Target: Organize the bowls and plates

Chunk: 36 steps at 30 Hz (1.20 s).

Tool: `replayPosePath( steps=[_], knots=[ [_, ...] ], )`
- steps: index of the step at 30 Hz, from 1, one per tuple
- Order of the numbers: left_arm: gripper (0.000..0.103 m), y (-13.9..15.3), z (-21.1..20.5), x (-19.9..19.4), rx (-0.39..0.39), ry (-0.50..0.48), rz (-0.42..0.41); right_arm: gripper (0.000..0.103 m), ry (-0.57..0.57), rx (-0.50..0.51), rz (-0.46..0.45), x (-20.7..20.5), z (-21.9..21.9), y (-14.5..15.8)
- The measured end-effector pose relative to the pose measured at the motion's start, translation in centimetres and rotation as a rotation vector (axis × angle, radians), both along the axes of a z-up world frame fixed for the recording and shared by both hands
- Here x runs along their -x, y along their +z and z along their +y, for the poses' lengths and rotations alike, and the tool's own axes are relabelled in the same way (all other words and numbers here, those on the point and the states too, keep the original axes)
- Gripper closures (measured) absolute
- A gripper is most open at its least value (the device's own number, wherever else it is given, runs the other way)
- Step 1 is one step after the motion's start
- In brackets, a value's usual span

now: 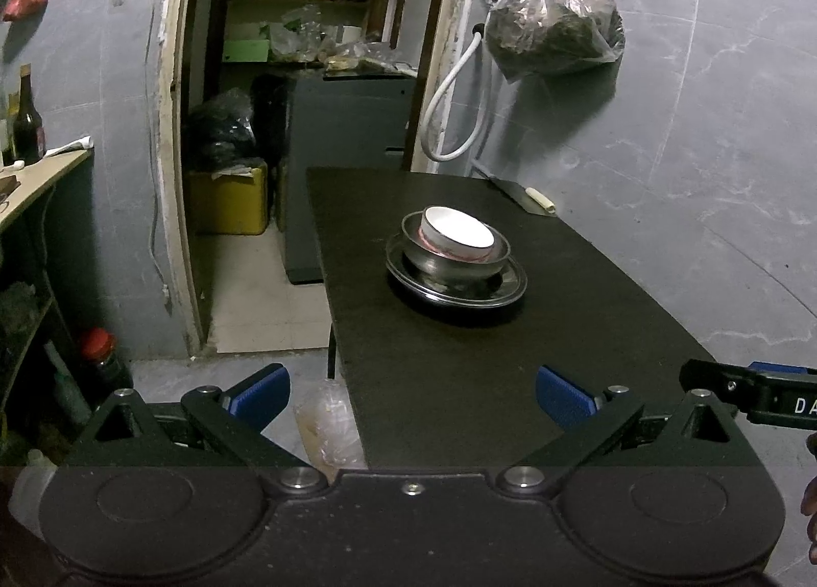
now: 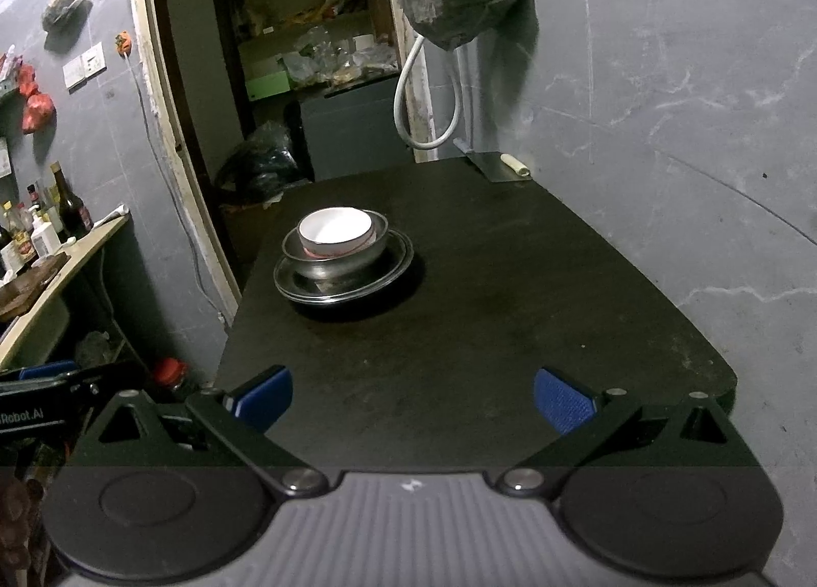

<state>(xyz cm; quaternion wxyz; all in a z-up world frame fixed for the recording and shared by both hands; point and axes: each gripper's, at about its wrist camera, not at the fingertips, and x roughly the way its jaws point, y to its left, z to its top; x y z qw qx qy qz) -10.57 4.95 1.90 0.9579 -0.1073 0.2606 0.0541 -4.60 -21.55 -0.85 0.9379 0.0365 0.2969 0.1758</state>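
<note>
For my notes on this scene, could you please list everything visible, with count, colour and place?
White ceramic bowl: one, white, nested inside the steel bowl.
Round steel bowl: one, silver, on the plates.
Round steel plates: stacked, silver, mid table; count unclear.
Black table: one, against the grey wall.
Clear plastic bag: one, dark contents, hanging on the wall.
White hose: one, looped by the doorway.
Dark glass bottle: one, on the left counter.
Left gripper: blue pads, open, empty.
Right gripper: blue pads, open, empty.
</note>
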Motion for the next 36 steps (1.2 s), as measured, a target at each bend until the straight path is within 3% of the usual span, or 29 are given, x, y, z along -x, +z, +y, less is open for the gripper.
replayPosePath(
  steps=[15, 36],
  knots=[
    [0.001, 0.0, 0.4, -0.5, 0.053, 0.018, 0.018, 0.0, 0.002, -0.001, 0.007, -0.2, 0.1, 0.0],
    [0.001, -0.1, -0.3, -1.9, 0.059, -0.039, 0.037, 0.0, -0.026, 0.0, 0.018, -0.7, -0.4, -0.4]
  ],
)
